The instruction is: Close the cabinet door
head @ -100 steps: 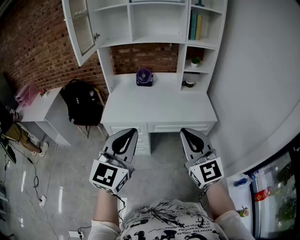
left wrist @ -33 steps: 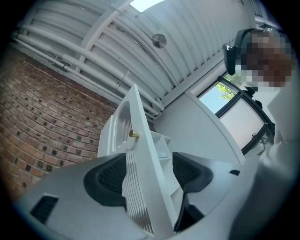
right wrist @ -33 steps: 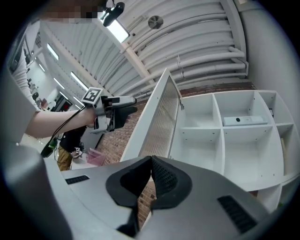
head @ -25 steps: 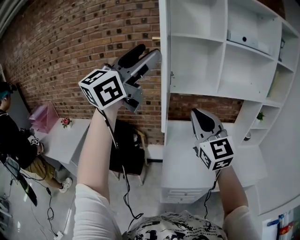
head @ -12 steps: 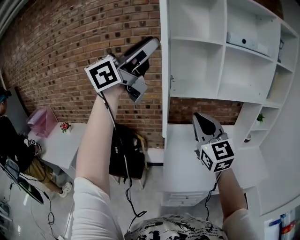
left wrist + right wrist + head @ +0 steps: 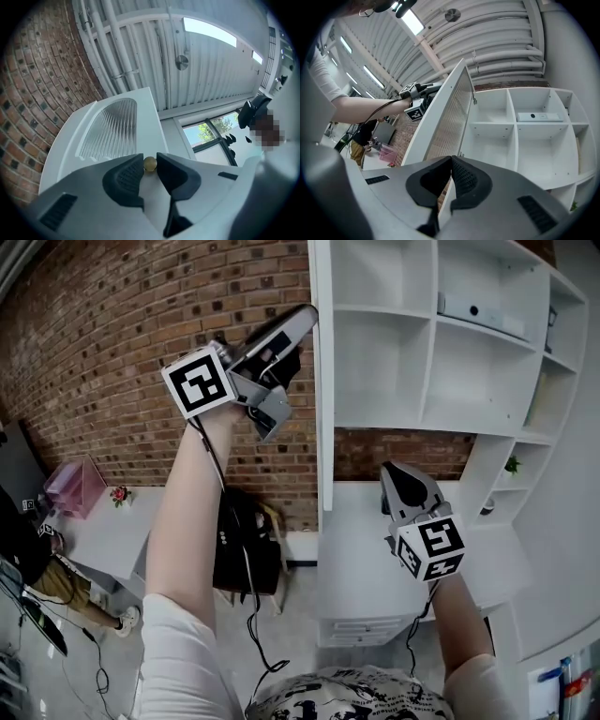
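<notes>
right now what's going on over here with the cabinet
A person is set to close the white cabinet door with the ribbed glass pane, which stands open. The jaws of the left gripper have just been closing and now pinch the door's small round brass knob. The right gripper hangs lower, shut and empty.

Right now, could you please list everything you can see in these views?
cabinet door: one, white with ribbed glass, swung open left of shelves
door knob: one, brass, near the door's edge
shelf unit: one, white, above the desk
box: one, white, upper shelf
desk: one, white, below the shelves
brick wall: one, red-brown, behind
backpack: one, black, left of desk
side table: one, white, far left
left gripper: one, grey, jaws have just been closing, knob pinched between them
right gripper: one, grey, jaws shut, empty, before the desk
</notes>
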{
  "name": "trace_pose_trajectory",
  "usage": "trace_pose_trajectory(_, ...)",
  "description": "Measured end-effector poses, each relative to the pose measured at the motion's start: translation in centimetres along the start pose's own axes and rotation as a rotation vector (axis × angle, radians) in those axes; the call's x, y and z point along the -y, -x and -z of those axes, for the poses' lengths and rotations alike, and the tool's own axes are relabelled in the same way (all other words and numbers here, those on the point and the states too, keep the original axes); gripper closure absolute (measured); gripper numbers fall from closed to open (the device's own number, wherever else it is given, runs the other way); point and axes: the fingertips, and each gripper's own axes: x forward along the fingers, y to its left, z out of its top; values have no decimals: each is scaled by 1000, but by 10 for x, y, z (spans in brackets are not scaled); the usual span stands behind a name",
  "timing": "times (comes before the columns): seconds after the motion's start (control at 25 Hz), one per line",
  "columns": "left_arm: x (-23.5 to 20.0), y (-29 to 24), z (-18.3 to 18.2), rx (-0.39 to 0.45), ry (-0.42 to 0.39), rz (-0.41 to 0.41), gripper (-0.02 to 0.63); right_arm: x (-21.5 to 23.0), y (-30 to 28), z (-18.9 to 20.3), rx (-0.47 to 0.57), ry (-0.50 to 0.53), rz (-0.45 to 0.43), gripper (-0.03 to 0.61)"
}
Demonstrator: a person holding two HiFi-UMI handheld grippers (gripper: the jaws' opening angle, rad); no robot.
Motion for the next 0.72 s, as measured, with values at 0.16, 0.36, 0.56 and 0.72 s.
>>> trace_pose_trajectory(0.16,3,-13,9,-19,-29,-33,515,10,2,6,-9,-2,6,563)
trace_pose_trajectory(0.36,3,-28,18,-19,-70,-97,515,25,5,9,-1,23,-10,563)
trace_pose_trajectory(0.56,7,-70,48,-24,-120,-130,515,79,21,22,18,10,-23,563)
trace_pose_trajectory(0.72,6,-105,68,-30,-171,-180,515,122,27,30,31,0,-27,563)
